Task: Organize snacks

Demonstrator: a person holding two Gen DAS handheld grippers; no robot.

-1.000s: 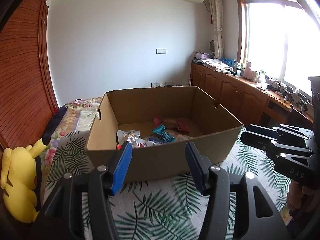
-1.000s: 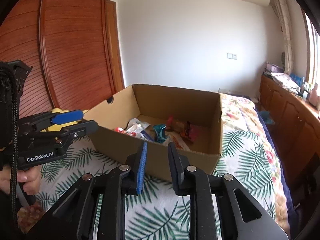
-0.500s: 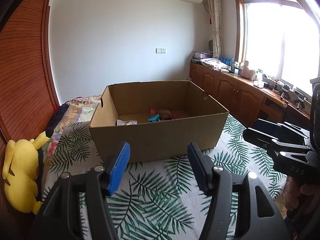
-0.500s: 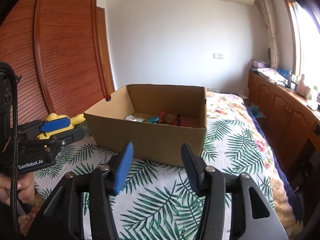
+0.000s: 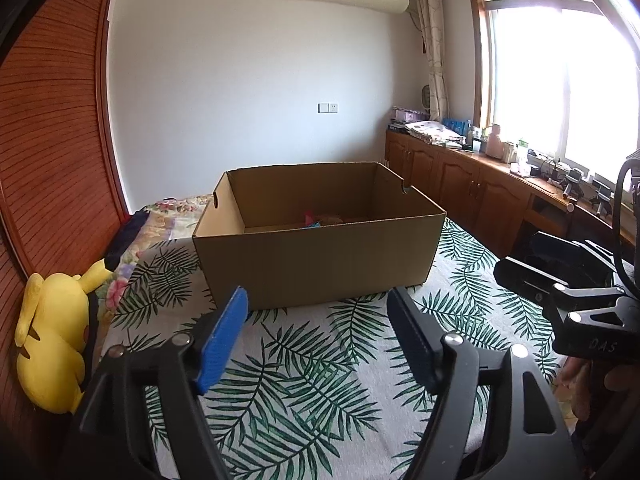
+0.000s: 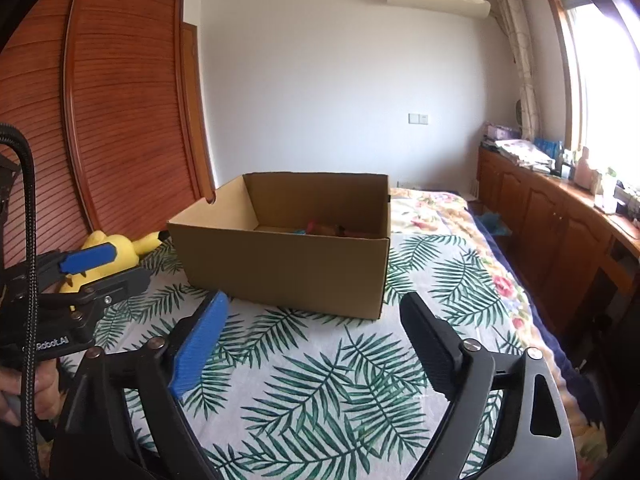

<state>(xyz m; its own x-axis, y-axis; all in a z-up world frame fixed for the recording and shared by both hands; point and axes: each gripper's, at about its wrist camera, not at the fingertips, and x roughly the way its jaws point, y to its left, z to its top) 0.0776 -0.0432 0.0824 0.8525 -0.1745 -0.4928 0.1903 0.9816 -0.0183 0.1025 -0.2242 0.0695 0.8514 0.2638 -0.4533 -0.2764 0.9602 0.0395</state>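
An open cardboard box (image 5: 316, 264) (image 6: 280, 264) stands on the leaf-print bedspread ahead of both grippers. Snack packets (image 5: 314, 220) (image 6: 320, 228) lie on its floor, mostly hidden behind the near wall. My left gripper (image 5: 320, 312) is open and empty, well short of the box. My right gripper (image 6: 316, 316) is open and empty, also short of the box. The right gripper shows at the right edge of the left wrist view (image 5: 568, 288), and the left gripper at the left edge of the right wrist view (image 6: 84, 272).
A yellow plush toy (image 5: 52, 340) (image 6: 112, 252) lies at the bed's left edge beside the wooden wardrobe (image 6: 120, 120). Wooden cabinets (image 5: 480, 192) with clutter on top run along the right wall under the window. The leaf-print bedspread (image 6: 320, 380) stretches between me and the box.
Both grippers have pulled back and down from over the box, so it looks smaller and its contents are mostly hidden. The right gripper's jaws have opened wide.
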